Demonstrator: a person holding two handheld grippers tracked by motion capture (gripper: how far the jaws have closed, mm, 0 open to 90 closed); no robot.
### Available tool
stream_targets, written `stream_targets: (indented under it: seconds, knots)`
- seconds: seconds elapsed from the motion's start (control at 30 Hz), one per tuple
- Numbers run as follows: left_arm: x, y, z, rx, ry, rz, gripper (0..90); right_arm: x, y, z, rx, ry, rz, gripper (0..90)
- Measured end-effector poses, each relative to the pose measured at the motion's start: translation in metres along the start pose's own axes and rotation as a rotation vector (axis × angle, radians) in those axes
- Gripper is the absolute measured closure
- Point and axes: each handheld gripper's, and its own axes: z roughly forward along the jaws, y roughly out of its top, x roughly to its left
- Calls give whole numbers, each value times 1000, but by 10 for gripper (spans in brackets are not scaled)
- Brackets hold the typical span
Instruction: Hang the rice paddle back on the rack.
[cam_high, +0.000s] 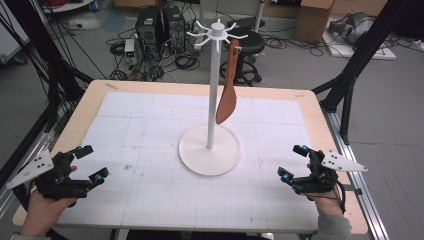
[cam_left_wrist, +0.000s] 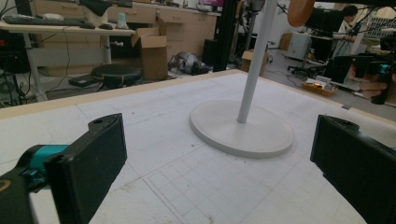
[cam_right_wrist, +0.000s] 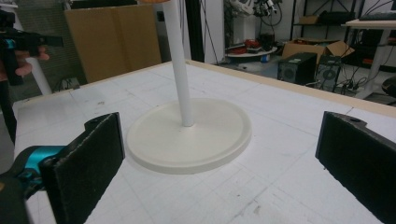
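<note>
A white hook stand (cam_high: 214, 90) rises from a round base (cam_high: 200, 160) at the middle of the table. A brown wooden spatula (cam_high: 228, 95) hangs from one of its top arms, blade down. My left gripper (cam_high: 93, 162) rests open near the table's front left corner, nothing between its jaws. My right gripper (cam_high: 294, 161) is open near the front right corner, also holding nothing. The left gripper view has the stand's pole (cam_left_wrist: 254, 65) and base (cam_left_wrist: 243, 130) ahead of the open gripper (cam_left_wrist: 219, 163). From the right gripper view, the base (cam_right_wrist: 187, 140) lies ahead of the open gripper (cam_right_wrist: 219, 163).
A white gridded mat (cam_high: 150, 150) covers the wooden table (cam_high: 325, 130). Beyond the far edge are computer towers (cam_high: 160, 30), a black stool (cam_high: 245, 42), cables and cardboard boxes. Black frame legs (cam_high: 355, 70) stand at both sides.
</note>
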Motion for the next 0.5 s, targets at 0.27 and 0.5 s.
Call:
stream_targets:
  seconds: [0.27,0.5]
  knots:
    - [1,-1,0,9,4,4,41,-5,-6,-10,-9,5,18,3]
    - [2,-2,0,13,5,2,41,-3,-3,-8,2,38,8,3]
